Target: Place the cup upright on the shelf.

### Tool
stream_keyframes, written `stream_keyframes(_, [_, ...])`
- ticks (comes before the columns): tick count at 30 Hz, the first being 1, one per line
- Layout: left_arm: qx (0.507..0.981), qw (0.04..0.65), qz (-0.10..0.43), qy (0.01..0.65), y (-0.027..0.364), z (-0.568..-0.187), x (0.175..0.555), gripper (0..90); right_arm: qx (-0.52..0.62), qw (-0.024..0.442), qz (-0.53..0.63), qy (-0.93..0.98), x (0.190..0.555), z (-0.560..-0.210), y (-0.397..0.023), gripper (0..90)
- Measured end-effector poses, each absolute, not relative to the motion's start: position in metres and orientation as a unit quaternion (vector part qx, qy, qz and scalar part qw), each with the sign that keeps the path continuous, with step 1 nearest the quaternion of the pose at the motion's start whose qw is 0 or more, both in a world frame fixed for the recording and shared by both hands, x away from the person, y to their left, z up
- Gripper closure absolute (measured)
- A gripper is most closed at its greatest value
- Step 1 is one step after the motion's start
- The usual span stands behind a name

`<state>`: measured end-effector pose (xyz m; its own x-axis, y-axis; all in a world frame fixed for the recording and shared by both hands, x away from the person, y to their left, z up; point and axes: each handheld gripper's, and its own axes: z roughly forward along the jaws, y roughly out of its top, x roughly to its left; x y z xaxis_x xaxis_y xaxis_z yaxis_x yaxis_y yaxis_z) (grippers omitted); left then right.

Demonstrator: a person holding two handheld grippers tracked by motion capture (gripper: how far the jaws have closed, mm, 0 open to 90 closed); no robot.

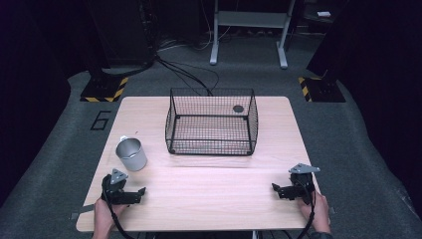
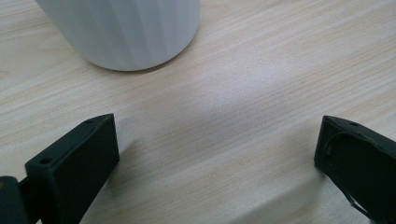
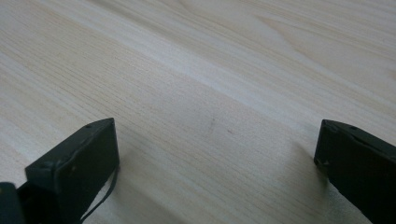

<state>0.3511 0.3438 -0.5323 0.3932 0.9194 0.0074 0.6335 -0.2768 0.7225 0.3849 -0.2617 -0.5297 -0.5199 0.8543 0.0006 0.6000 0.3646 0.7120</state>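
A silver metal cup stands upright on the left part of the wooden table. Behind it, at the table's middle, sits a black wire basket with nothing inside. My left gripper rests near the front left corner, just in front of the cup, open and holding nothing. The left gripper view has the cup's pale wall close ahead, above my left gripper. My right gripper lies near the front right edge, open. My right gripper looks at bare wood between its jaws.
A small dark round spot lies on the table behind the basket. Beyond the table there are grey carpet, cables, a white metal frame and yellow-black striped stand bases.
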Motion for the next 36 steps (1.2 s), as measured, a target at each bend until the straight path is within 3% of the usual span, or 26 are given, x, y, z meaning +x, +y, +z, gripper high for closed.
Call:
stream_keyframes(14, [0.753, 0.334, 0.219, 0.522, 0.348, -0.529, 0.351, 0.0, 0.453, 0.189, 0.337, 0.803, 0.385, -0.53, -0.261, 0.0])
stream_keyframes(36, [0.705, 0.401, 0.279, 0.514, 0.366, -0.461, 0.373, 0.0, 0.452, 0.189, 0.337, 0.804, 0.385, -0.53, -0.262, 0.0])
